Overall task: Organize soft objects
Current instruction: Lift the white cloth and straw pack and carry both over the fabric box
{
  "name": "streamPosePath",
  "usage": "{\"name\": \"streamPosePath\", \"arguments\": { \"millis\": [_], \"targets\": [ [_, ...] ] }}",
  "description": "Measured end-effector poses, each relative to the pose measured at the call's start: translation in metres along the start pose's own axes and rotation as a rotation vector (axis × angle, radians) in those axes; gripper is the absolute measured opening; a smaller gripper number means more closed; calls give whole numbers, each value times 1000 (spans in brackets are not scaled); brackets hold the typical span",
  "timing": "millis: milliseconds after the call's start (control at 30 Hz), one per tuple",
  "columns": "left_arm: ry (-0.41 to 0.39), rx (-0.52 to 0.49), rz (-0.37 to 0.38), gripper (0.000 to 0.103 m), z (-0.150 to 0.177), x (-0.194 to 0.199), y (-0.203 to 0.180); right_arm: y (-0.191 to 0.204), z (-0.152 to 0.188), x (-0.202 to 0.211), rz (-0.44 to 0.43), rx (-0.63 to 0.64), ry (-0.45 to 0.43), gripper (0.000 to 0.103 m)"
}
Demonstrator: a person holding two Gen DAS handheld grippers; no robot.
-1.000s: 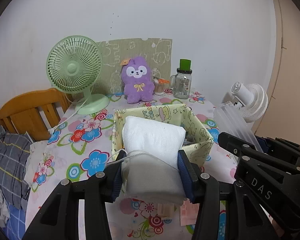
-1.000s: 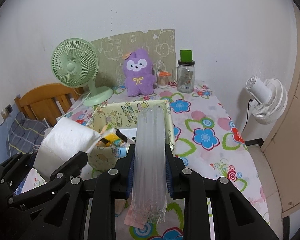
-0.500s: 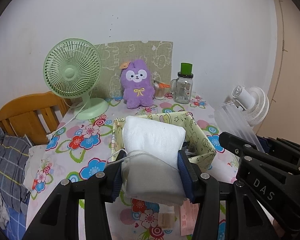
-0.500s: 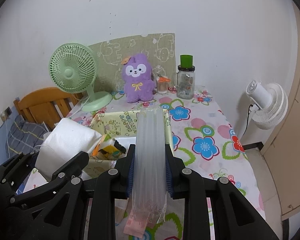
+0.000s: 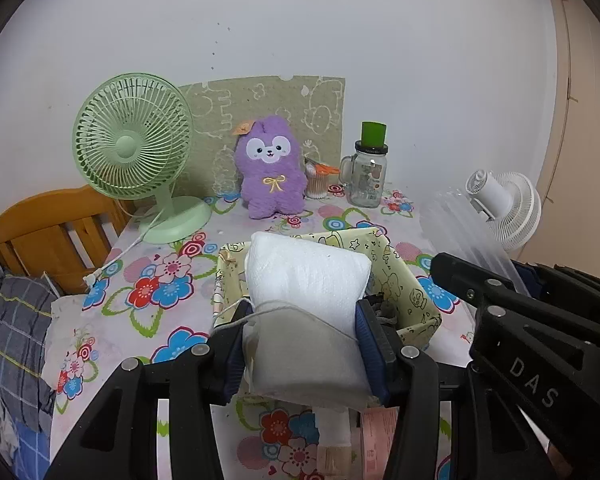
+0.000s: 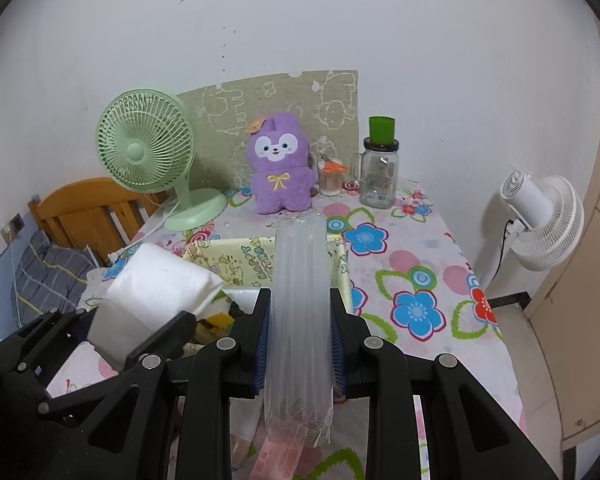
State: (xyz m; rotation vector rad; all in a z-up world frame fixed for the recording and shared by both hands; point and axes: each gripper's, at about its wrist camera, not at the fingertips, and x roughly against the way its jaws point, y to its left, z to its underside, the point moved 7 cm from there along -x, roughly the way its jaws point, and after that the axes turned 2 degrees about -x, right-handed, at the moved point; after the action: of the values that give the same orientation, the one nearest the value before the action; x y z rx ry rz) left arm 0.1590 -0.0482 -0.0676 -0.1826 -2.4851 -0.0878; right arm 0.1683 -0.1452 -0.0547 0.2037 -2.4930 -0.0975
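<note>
We hold two grippers above the near end of a table [image 6: 452, 280] covered in a bright flower-print cloth. The left gripper [image 5: 300, 344] has its jaws clenched on a white padded pack [image 5: 306, 292], soft and pillow-like, whose near half sits in a grey wrapper. The pack is lifted off the table, and from the left wrist view it hangs in front of a yellow fabric box [image 5: 404, 280] printed with cartoon figures. The box stands open on the table, and dark and yellow items lie inside it, too hidden to name.

The right gripper [image 6: 300, 332] has its jaws clenched on a sleeve of clear plastic cups [image 6: 300, 300], a long, ribbed, see-through stack. The sleeve points away from us, its far end reaching over the right side of the box. In the right wrist view the left gripper and its white pack appear at near left, just beside the box.

At the far edge of the table, against the white wall, stand a pale green desk fan [image 5: 134, 160] on the left, a purple plush toy [image 5: 270, 172] in the middle, and a glass jar [image 5: 370, 176] with a green top to its right. A small container of cotton swabs [image 6: 330, 180] sits between the plush and the jar. A white fan [image 6: 540, 220] stands off the table at far right. A wooden headboard [image 5: 48, 232] and a checked blanket [image 5: 8, 328] lie to the left.
</note>
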Motion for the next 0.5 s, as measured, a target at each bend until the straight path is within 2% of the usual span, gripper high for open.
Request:
{"name": "streamPosePath", "arguments": {
  "millis": [500],
  "targets": [
    [47, 27, -8, 51, -4, -35, 9, 2, -6, -40, -21, 6, 46, 29]
  ]
}}
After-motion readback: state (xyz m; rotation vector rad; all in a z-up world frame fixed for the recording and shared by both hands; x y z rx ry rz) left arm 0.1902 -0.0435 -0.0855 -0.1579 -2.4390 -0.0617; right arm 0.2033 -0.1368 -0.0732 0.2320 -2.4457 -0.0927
